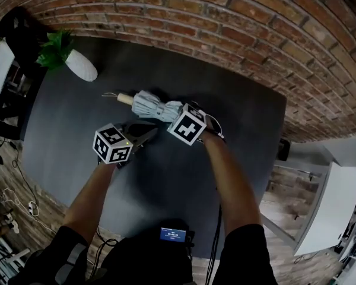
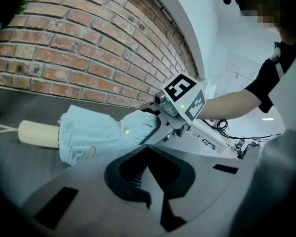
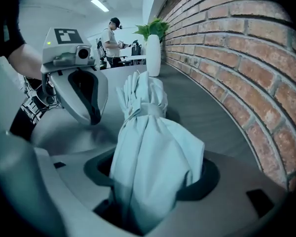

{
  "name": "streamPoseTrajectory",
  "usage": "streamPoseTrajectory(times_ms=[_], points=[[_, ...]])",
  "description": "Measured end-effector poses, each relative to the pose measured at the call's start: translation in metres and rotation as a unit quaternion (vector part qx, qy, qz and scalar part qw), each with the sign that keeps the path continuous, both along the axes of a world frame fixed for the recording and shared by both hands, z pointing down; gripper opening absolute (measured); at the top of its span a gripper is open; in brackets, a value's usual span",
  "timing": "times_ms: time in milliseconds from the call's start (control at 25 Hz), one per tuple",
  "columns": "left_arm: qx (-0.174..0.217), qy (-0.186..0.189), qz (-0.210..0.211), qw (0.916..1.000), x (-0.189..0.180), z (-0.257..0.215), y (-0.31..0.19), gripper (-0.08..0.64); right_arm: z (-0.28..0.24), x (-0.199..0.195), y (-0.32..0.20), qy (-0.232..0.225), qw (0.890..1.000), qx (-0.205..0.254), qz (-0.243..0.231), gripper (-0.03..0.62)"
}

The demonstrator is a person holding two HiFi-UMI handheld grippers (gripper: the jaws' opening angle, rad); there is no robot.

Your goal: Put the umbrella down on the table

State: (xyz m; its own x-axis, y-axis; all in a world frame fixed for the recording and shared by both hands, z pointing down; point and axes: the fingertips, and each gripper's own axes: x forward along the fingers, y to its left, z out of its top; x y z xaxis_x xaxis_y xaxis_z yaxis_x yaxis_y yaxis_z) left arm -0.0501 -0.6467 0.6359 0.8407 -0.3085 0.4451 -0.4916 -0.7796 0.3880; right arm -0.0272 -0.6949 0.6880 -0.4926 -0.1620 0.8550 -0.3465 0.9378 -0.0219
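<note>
A folded light-blue umbrella [image 1: 149, 105] with a cream handle [image 1: 125, 98] lies level, low over the dark table [image 1: 71, 135] near the brick wall. I cannot tell whether it touches the tabletop. My right gripper [image 1: 173, 113] is shut on the fabric end [image 3: 148, 157], which fills the space between its jaws. The left gripper view shows the umbrella [image 2: 98, 132] sideways, with the right gripper [image 2: 155, 125] clamped on its right end. My left gripper [image 1: 143, 134] hovers just in front of the umbrella, jaws together and holding nothing; it also shows at the left of the right gripper view [image 3: 86, 107].
A white vase with a green plant [image 1: 77, 61] stands at the table's far left corner. The brick wall [image 1: 237, 34] runs along the table's far edge. The table's right edge [image 1: 283, 135] drops to the floor. A person [image 3: 111, 36] stands far off in the room.
</note>
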Motion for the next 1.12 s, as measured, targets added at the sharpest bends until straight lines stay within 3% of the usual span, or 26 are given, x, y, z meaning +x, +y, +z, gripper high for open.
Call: streamPoseTrajectory(times_ms=[280,600,840,1120], points=[[-0.006,0.012,0.005,0.9999,0.008,0.002,0.004,0.003,0.006,0.000,-0.008,-0.025,0.999,0.033,0.001,0.334],[0.001,0.017,0.026,0.9995,0.011,-0.011,0.018,0.003,-0.002,-0.001,-0.007,-0.003,0.998,0.065,0.013,0.374],[0.017,0.025,0.032,0.9990,0.008,-0.030,0.023,0.003,-0.017,0.000,-0.003,0.007,0.995,0.094,0.017,0.374],[0.026,0.033,0.036,0.9985,0.007,-0.047,0.040,0.003,-0.059,0.002,-0.002,-0.019,0.994,0.100,0.043,0.374]])
